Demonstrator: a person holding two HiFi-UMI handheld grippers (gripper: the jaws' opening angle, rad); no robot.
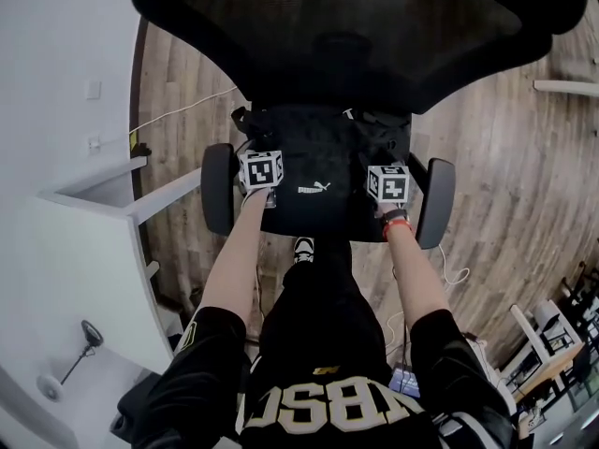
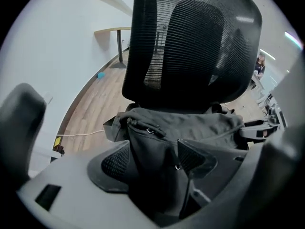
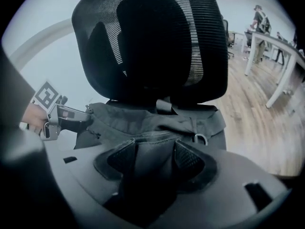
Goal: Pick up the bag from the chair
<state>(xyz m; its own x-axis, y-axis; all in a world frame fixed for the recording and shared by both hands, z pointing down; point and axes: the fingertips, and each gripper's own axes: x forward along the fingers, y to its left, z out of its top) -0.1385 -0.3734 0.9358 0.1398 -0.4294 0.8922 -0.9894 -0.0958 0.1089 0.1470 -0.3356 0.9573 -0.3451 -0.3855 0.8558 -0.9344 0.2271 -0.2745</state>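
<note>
A black bag (image 1: 314, 181) with a white logo lies on the seat of a black mesh-backed office chair (image 1: 356, 26). My left gripper (image 1: 261, 171) is at the bag's left side and my right gripper (image 1: 387, 185) at its right side. In the left gripper view the left gripper (image 2: 152, 151) is shut on a fold of the bag (image 2: 190, 125), which fills the gap between the pads. The right gripper (image 3: 155, 154) likewise pinches the bag (image 3: 143, 118). The bag still rests against the chair back (image 3: 152, 42).
Two armrests (image 1: 218, 188) (image 1: 436, 202) flank the seat just outside the grippers. A white desk (image 1: 94, 251) stands at the left, and a white cable (image 1: 182, 112) runs over the wooden floor. White tables (image 3: 281, 56) and a person (image 3: 259, 25) are far off at the right.
</note>
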